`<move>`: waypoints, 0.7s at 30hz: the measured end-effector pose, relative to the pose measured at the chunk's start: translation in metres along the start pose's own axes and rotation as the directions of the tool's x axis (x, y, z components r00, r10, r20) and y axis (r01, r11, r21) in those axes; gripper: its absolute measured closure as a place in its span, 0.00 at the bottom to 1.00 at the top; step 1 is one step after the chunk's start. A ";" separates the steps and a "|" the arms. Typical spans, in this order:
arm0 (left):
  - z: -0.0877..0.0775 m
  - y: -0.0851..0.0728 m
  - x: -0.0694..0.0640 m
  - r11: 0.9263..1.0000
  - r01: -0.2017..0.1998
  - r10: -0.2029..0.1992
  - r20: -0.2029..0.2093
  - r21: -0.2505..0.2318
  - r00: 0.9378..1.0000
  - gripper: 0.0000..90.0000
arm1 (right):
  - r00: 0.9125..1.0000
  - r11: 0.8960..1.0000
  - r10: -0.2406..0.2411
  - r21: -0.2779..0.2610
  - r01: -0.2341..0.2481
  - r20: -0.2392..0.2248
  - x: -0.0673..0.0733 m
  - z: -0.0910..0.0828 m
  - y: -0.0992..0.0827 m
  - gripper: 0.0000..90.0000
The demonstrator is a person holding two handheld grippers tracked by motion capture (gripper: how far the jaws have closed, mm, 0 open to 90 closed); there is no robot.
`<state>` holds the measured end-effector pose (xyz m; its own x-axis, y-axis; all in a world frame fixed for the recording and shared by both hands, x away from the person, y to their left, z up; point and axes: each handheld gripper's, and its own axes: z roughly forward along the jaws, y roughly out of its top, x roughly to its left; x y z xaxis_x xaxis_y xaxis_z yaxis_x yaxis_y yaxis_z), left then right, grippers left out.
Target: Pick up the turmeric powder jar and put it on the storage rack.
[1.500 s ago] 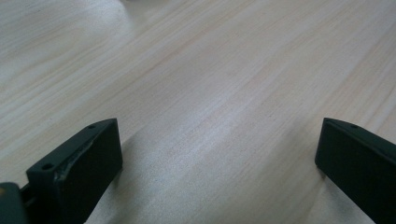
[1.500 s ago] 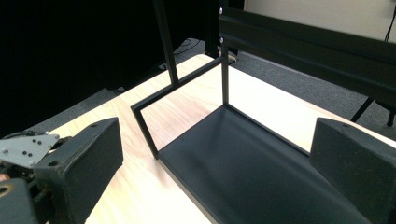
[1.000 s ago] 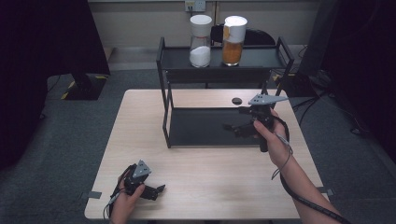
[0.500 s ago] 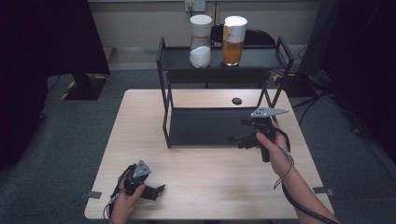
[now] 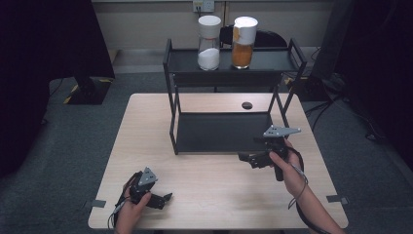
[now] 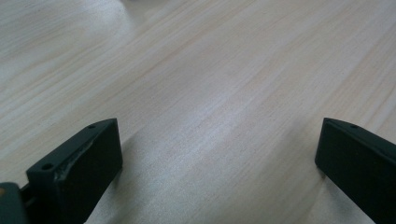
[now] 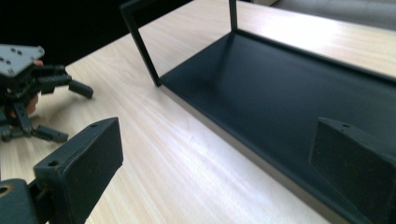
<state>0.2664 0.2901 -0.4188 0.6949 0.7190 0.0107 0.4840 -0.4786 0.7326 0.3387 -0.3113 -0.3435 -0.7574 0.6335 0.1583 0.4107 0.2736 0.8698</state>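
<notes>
Table (image 5: 204,170), right claw (image 5: 247,159) half hidden.

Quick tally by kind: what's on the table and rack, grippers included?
Jars: 2, white-filled jar and orange-filled jar
Rack: 1, black rack
Grippers: 2, left gripper and right gripper
Total: 5

High view: above your side, faces forward and down, far off, takes in whole pale wooden counter (image 5: 214,195) and black metal two-tier rack (image 5: 224,131). Left gripper view: close over bare counter (image 6: 210,93), looks along own jaws. Right gripper view: low, near, faces rack's lower shelf (image 7: 289,88). You share rack and counter between high and right views.
</notes>
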 end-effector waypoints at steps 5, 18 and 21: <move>0.000 0.000 0.000 1.000 0.000 0.000 0.000 0.000 1.000 0.00 | 1.000 1.000 -0.001 0.009 0.001 0.002 0.000 0.000 -0.012 0.02; 0.000 0.000 0.000 1.000 0.000 0.000 0.000 0.000 1.000 0.00 | 1.000 0.999 -0.005 0.036 0.005 -0.001 -0.004 -0.002 -0.033 0.02; 0.000 0.000 0.000 1.000 0.000 0.000 0.000 0.000 1.000 0.00 | 1.000 0.999 -0.006 0.042 0.006 0.000 -0.005 -0.003 -0.040 0.02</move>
<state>0.2664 0.2901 -0.4188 0.6948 0.7191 0.0107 0.4840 -0.4785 0.7327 0.3245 -0.3279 -0.3778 -0.7601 0.6316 0.1531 0.4268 0.3075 0.8504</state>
